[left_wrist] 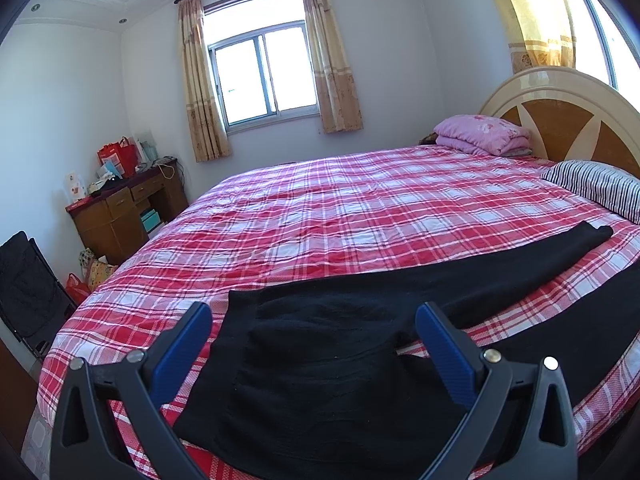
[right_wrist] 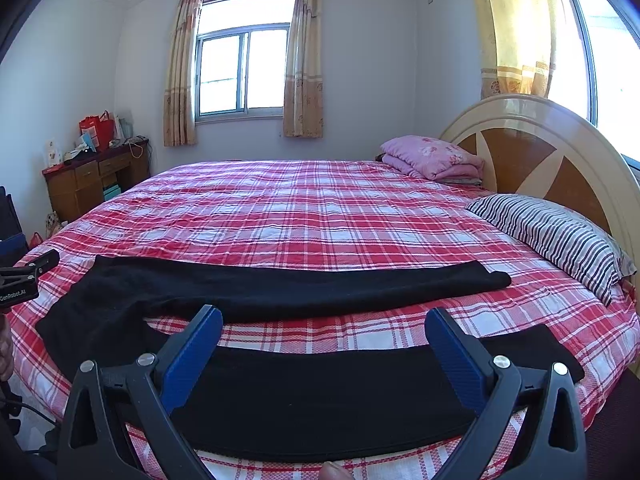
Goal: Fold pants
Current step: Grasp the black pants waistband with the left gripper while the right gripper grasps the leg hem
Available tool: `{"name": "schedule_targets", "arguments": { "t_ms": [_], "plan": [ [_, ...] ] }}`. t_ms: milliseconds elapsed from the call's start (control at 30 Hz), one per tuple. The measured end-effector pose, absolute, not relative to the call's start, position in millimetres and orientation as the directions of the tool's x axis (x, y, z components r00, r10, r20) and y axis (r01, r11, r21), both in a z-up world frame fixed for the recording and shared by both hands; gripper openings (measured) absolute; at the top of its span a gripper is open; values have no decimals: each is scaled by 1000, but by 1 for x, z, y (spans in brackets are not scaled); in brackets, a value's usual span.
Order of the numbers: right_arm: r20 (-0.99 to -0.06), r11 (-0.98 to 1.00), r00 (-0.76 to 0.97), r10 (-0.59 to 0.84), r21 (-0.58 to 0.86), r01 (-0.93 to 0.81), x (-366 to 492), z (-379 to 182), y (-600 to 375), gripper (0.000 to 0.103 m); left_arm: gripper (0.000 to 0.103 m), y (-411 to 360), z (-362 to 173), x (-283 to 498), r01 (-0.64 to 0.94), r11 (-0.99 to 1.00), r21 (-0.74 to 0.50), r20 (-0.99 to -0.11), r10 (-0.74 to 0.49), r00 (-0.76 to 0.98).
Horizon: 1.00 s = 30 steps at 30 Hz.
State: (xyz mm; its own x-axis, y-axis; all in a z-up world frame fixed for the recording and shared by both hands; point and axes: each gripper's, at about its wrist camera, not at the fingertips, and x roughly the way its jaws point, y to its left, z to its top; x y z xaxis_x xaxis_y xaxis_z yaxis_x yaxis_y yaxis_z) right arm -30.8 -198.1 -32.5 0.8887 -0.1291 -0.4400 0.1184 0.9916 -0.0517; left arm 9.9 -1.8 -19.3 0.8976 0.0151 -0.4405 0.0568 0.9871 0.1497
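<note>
1. At lower centre of each wrist view, the left gripper and right gripper are hovering with jaws spread wide, gripping nothing.
2. Beyond them, the black pants are lying flat on the plaid bed, legs apart.
3. Their long axis is running left to right across the frame; the left gripper is nearer the waist, the right nearer the near leg.

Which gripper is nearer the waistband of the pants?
Left. The left gripper hangs open right over the waistband end of the pants. The right gripper hangs open over the near leg, further toward the cuffs.
</note>
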Motion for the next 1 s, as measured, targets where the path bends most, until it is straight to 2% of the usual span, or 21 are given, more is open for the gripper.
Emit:
{"name": "schedule_targets", "arguments": {
  "t_ms": [267, 367, 533, 633, 700, 767, 833, 900, 933, 1000],
  "plan": [
    [-459, 996, 884, -87, -27, 84, -26, -41, -200, 102, 103, 23, -21, 36, 57, 988, 141, -439, 11, 898],
    [-487, 997, 870, -77, -12, 81, -19, -49, -204, 102, 103, 66, -18, 76, -5, 994, 111, -476, 57, 878],
    [-525, 996, 849, -64, 17, 86, -8, -65, -211, 102, 103, 122, -31, 138, -71, 981, 181, -538, 159, 827],
    [-557, 996, 828, -54, 26, 83, -1, -76, -211, 102, 103, 137, -48, 161, -30, 989, 142, -600, 110, 792],
    [-577, 997, 815, -50, 22, 76, 4, -83, -210, 102, 99, 140, -65, 179, 3, 994, 108, -653, 68, 754],
    [-588, 997, 807, -53, 12, 74, 7, -87, -210, 102, 84, 136, -82, 195, 17, 995, 97, -693, 55, 719],
    [-591, 997, 805, -53, 9, 73, 7, -88, -213, 102, 78, 131, -96, 208, 36, 995, 88, -725, 39, 687],
    [-596, 997, 800, -63, 5, 81, 9, -89, -220, 102, 67, 129, -105, 219, 48, 995, 85, -742, 31, 669],
    [-600, 996, 797, -68, 2, 86, 10, -89, -225, 102, 64, 128, -108, 223, 57, 995, 83, -751, 25, 660],
    [-612, 995, 786, -84, -7, 101, 16, -91, -239, 102, 64, 128, -116, 233, 63, 996, 68, -763, 12, 646]
  ]
}}
